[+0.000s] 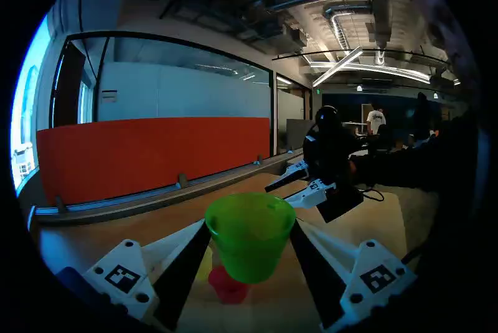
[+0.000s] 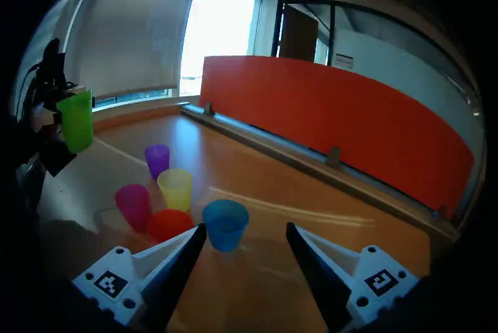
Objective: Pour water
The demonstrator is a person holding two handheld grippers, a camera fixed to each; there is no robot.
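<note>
Now | left tongs (image 1: 249,226) clamp green cup (image 1: 250,246) | right tongs (image 2: 244,226) apart, blue cup (image 2: 225,224) ahead

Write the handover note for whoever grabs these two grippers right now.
The left gripper is shut on the green cup, held up off the table, not tipped.
The right gripper is open and empty, with the blue cup on the table just ahead of its fingers.
The purple cup, yellow cup, magenta cup and red cup stand beside the blue one.
Done: green cup lifted. Left: the pour; water in any cup cannot be seen.
</note>
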